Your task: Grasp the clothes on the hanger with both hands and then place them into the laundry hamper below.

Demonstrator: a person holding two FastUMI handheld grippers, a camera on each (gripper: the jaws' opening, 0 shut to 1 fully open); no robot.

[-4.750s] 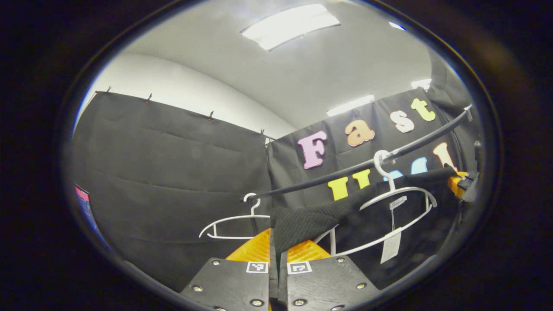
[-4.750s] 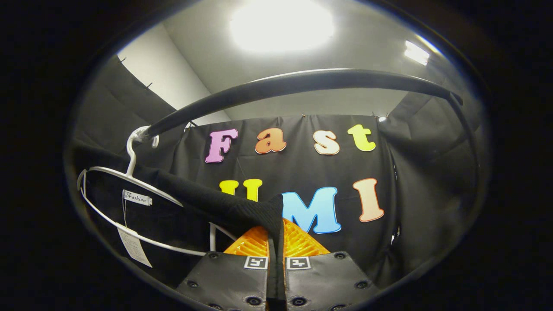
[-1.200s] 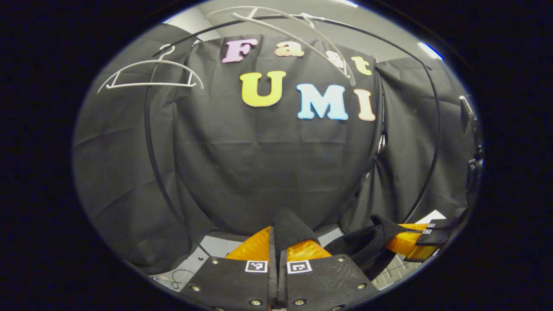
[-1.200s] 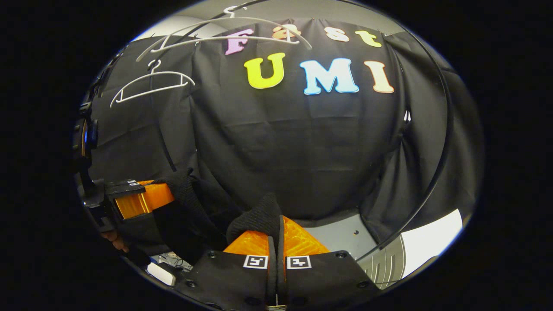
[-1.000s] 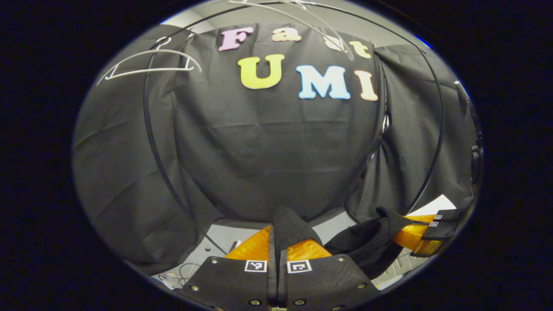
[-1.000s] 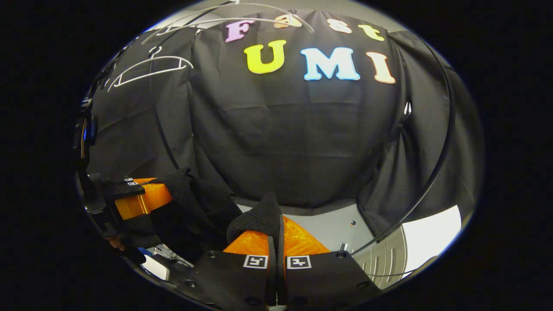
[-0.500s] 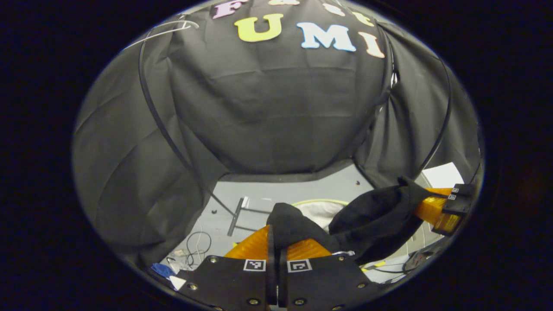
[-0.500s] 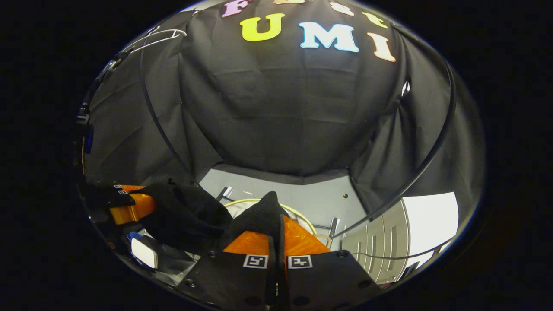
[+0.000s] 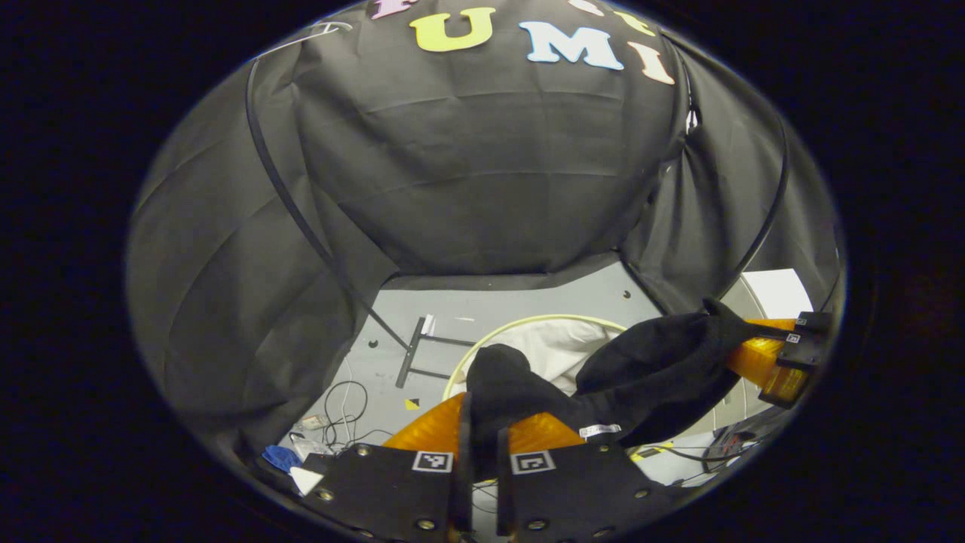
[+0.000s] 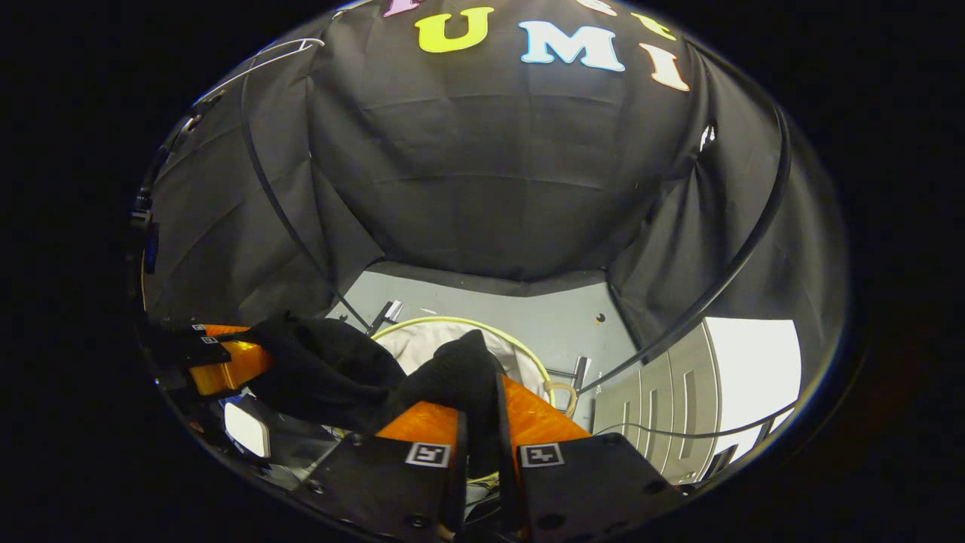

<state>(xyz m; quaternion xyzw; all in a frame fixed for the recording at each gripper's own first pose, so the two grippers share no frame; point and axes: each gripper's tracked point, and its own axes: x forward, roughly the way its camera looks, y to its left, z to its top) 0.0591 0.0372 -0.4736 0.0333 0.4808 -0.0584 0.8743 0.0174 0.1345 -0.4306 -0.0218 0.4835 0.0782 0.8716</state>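
hanging over the floor (image 9: 528, 298), grey and smooth, with thin black rack tubing (image 10: 720, 271) curving past the draped cloth wall: this looks like the lowering step, hanger work done and the drop into the hamper at hand. below and just ahead, the laundry hamper (image 9: 554, 347), round, soft white fabric liner inside a pale yellow wire rim (mouth wide, partly covered by the load). slung across that mouth, the black garment (image 9: 641, 377), a matte knit, limp and bunched into two rounded lumps with a sagging bridge between, small white tag showing near the left gripper. clamped on one end, left gripper (image 9: 482, 445), fingers slightly parted with cloth wadded in the gap; ribbed pads visible beside the fabric. clamped on the other end, right gripper (image 10: 482, 434), same narrow gap stuffed with knit, also seen at the right edge of the left gripper view. next move, by judgement: bring both ends over the rim's centre, sink a little, then part both sets of fingers together so nothing drapes outside. smallest bits: loose cables (image 9: 343, 422) and a blue scrap (image 9: 280, 457) on the floor beside the hamper.
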